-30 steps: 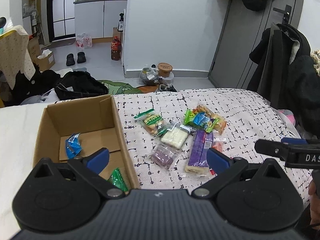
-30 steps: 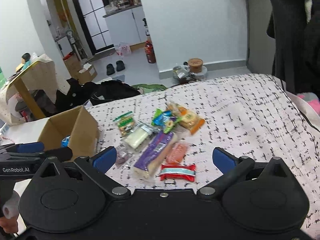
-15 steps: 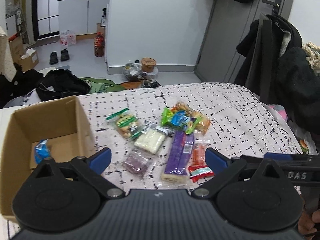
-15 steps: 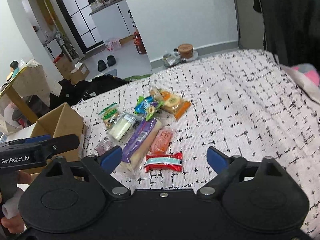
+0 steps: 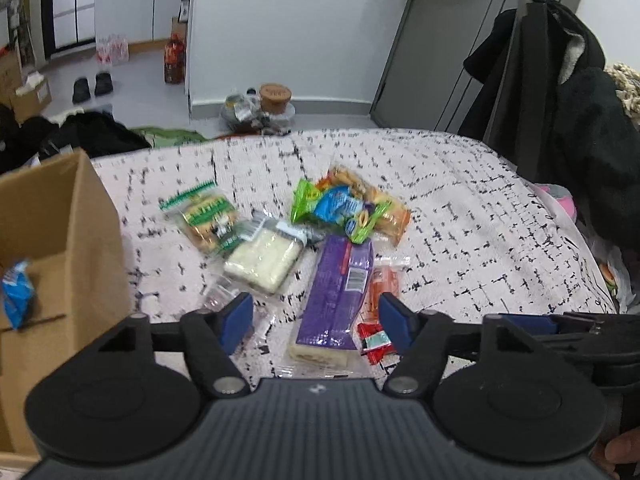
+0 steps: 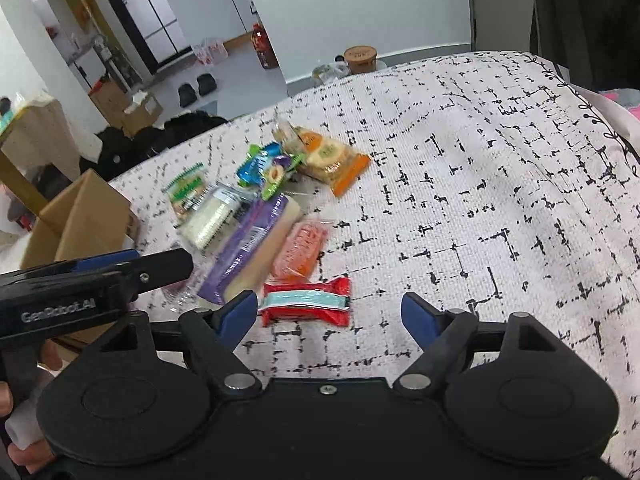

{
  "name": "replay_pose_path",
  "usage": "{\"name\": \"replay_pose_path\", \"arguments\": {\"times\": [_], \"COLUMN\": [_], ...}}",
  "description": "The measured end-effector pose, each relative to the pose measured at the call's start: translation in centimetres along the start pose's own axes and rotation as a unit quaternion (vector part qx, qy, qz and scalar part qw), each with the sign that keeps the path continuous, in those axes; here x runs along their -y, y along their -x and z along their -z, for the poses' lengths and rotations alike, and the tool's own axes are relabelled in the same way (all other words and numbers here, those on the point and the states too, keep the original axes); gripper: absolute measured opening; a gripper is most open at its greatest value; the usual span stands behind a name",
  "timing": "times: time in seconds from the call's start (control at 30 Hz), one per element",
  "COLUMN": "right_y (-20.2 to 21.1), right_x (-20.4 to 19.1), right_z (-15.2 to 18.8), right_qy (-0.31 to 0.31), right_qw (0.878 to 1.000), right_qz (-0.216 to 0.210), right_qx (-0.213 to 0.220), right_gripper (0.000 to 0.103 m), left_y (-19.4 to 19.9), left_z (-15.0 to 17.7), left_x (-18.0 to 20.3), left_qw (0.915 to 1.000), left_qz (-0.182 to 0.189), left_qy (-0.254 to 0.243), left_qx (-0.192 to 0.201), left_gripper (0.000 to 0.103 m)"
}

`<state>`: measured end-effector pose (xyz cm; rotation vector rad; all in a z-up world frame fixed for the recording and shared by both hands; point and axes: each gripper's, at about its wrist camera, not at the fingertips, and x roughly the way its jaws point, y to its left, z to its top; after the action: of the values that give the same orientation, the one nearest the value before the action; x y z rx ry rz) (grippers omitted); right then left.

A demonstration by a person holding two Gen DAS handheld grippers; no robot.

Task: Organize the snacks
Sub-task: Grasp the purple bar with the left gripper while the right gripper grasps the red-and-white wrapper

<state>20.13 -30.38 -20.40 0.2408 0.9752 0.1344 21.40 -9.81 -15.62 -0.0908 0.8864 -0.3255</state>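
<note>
both tools have dropped closer to the snack pile on the bed (image 6: 500,160). the left tool (image 5: 316,316) has just been closing to about half open around the purple pack (image 5: 340,292), pads not yet touching it. the right tool (image 6: 328,314) has narrowed a little, still wide, over the red bar (image 6: 306,306), holding nothing. the box (image 5: 60,240) sits left of the pile with a blue packet (image 5: 16,288) inside; pickups look imminent.

A: What's changing?
B: Both grippers are dropping closer to the snack pile, left gripper (image 5: 316,320) narrowing over the purple packet (image 5: 340,284), right gripper (image 6: 329,314) narrowing by the red wrapper (image 6: 306,306)
</note>
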Motion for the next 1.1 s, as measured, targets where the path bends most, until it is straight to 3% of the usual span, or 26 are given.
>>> {"name": "replay_pose_path", "arguments": {"times": [0.3, 0.5, 0.6, 0.73, 1.1], "right_y": [-1.3, -2.0, -2.3, -2.5, -3.5], "right_x": [0.8, 0.9, 0.6, 0.2, -0.8], "right_z": [-0.6, -0.6, -0.5, -0.5, -0.4], "right_qy": [0.0, -0.012, -0.014, -0.014, -0.01], "right_qw": [1.0, 1.0, 1.0, 1.0, 1.0], "right_qz": [0.015, 0.01, 0.005, 0.001, 0.009], "right_qx": [-0.016, -0.023, -0.025, -0.024, -0.022], "right_gripper": [0.076, 0.075, 0.075, 0.075, 0.076], "left_y": [-3.9, -5.5, -6.1, -5.6, -2.3], "left_z": [0.8, 1.2, 1.2, 1.2, 2.0], "left_x": [0.0, 0.1, 0.2, -0.1, -0.9], "left_qw": [0.9994, 0.9995, 0.9992, 0.999, 0.9994], "left_qz": [0.005, -0.005, 0.003, 0.004, -0.009], "left_qy": [0.009, 0.0, 0.004, 0.012, 0.012], "left_qx": [-0.035, -0.032, -0.039, -0.042, -0.032], "left_gripper": [0.057, 0.057, 0.051, 0.037, 0.032]}}
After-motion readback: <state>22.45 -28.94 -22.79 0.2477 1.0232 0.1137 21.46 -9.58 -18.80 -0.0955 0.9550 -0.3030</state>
